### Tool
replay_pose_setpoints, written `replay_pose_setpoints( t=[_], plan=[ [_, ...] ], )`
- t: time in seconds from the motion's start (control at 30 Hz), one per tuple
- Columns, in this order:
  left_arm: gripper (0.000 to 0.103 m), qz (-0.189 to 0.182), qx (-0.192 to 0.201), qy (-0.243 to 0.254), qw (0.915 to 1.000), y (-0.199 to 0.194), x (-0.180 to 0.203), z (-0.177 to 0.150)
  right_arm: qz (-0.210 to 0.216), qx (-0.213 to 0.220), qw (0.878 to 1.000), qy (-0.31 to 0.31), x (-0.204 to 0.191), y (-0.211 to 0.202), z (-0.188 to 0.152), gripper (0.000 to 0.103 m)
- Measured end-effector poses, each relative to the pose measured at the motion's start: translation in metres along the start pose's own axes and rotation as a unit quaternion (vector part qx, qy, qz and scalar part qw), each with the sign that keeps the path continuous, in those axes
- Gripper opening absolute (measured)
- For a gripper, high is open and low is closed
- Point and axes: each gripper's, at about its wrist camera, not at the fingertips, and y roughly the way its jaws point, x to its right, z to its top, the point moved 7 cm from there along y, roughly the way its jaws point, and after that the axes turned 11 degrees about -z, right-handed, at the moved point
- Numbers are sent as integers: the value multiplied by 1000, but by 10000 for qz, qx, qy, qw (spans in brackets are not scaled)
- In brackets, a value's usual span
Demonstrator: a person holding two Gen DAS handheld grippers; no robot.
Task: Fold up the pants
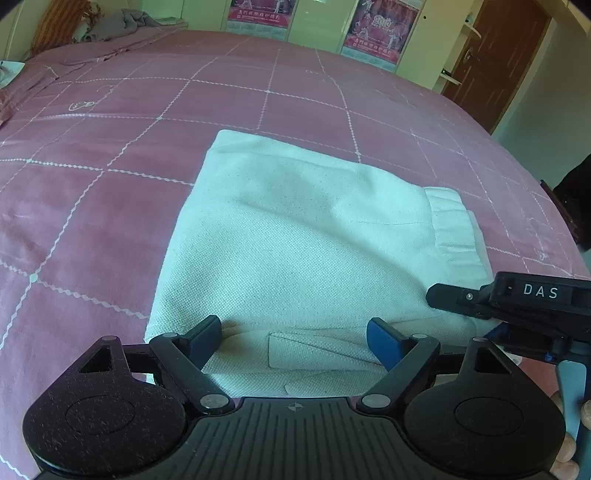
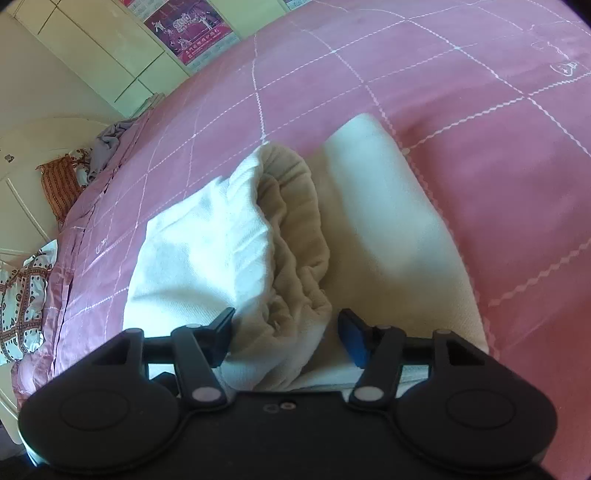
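White pants [image 1: 295,229] lie folded into a rectangle on the pink bed cover [image 1: 110,155], with the gathered waistband [image 1: 454,229] at their right end. My left gripper [image 1: 293,328] hovers open over the near edge, where a pocket flap [image 1: 317,354] shows between its blue pads with nothing pinched. In the right wrist view, my right gripper [image 2: 287,321] is shut on a bunched-up part of the waistband [image 2: 295,229], and the cloth fills the gap between its fingers. One right finger [image 1: 447,295] reaches onto the pants' right corner in the left wrist view.
The bed cover [image 2: 480,129] spreads wide around the pants. Patterned pillows [image 2: 22,295] and a grey cloth heap [image 1: 118,22] lie at the head end. Pale cupboards with posters [image 1: 373,29] and a brown door [image 1: 491,55] stand behind. A hand [image 1: 569,454] holds the handle at lower right.
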Motion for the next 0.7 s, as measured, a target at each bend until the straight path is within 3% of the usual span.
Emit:
replay_pose_setpoints(
  t=[0.1,0.27,0.33,0.5,0.63,0.7],
  plan=[
    [85,-46,37,-106,9999,-2,-2,1,183,151,9996,-120,-16,-9,1,28],
    [85,-275,530,-508,9969,-21,-3,13,440,1007,9897,-913,-59,-56,16,26],
    [85,-362,539,-510,9966,-23,5,22,521,1209,9853,-1085,-65,-71,29,26],
    [85,-492,319,-262,9979,-8,28,26,443,922,9907,-897,-21,-73,53,26],
    [85,-401,-99,69,9991,17,40,8,-160,651,9964,-524,40,-46,40,27],
    [85,-206,-212,440,9986,24,47,2,-435,506,9964,-518,60,-26,26,34]
  ],
)
